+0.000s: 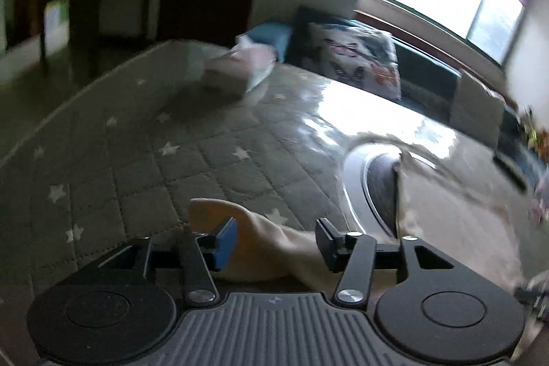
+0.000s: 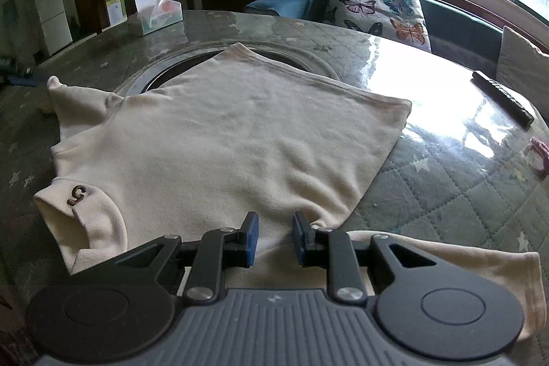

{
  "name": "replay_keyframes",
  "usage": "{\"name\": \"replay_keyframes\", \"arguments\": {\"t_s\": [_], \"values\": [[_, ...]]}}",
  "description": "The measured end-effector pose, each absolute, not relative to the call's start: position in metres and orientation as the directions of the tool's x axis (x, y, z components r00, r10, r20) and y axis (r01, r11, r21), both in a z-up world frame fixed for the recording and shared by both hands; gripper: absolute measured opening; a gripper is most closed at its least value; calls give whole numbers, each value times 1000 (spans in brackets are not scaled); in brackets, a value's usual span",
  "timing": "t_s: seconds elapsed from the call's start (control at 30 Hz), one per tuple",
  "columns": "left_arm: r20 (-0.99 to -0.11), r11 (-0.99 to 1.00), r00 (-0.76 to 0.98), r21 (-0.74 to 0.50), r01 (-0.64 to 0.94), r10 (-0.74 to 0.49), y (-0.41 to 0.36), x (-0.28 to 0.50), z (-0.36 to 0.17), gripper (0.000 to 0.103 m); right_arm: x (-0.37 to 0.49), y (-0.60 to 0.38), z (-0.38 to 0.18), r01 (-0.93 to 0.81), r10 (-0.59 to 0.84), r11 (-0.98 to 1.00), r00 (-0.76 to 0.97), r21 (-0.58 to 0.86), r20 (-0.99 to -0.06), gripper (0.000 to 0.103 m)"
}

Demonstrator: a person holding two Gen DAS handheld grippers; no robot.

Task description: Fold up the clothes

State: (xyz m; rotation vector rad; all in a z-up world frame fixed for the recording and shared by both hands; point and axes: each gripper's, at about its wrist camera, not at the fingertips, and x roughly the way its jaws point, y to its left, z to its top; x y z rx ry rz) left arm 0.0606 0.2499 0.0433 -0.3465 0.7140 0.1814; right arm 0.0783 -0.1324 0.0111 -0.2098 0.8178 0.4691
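Right now the right claw [image 2: 274, 237] is hovering low over the near edge of the cream shirt [image 2: 223, 132], jaws spread with a gap between the blue pads [image 2: 252, 237], pinching nothing. Cloth is lying directly under and ahead of it; whether the pads are touching the fabric, cannot tell. The shirt is lying flat on the counter [image 2: 446, 194], which is wearing a quilted star-print cover under a glossy clear sheet, and its body is partly covering a round inset in the counter's middle. The long axis is running from the claw away toward the far hem [image 2: 308, 71], slightly to the right. The collar with a brown "G" mark [image 2: 77, 194] is sitting to the claw's left, one sleeve [image 2: 480, 266] is trailing off to its right, close by, and the other sleeve [image 2: 65, 91] is poking out far left.

The left claw [image 1: 274, 244] is also spread wide, holding nothing, with a sleeve end [image 1: 240, 228] lying between and just beyond its fingers; that view is motion-blurred.

Judgement: the fold is barely begun, shirt looking laid out only. Each claw is nearest its own sleeve, so the next move is probably closing on a sleeve or shoulder and carrying it across the body. Risk: slippery sheet letting the shirt slide.

A tissue box [image 2: 156, 14] is sitting far left, and a remote [image 2: 502, 100] far right, both well apart.
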Motion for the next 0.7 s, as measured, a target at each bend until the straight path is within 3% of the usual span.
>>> {"name": "replay_keyframes", "arguments": {"t_s": [0.27,0.3,0.37,0.43,0.53,0.7], "values": [[-773,845,634,-339,-414,1,278,105,30,55,79,-133,11,-479,324,878,588,4,-741,22],[-780,837,626,-351,-421,-12,282,106,26,50,79,-133,11,-479,325,878,588,5,-741,22],[-790,821,612,-374,-431,-38,288,109,20,17,79,-134,11,-479,327,878,588,7,-740,22],[-787,817,615,-387,-429,-50,290,109,18,10,80,-134,11,-478,329,878,588,10,-739,22],[-726,832,685,-414,-369,-58,290,99,32,8,80,-135,10,-477,330,879,588,13,-738,22],[-491,873,867,-456,-173,-84,287,54,59,8,80,-134,11,-474,327,880,589,12,-739,22]]}}
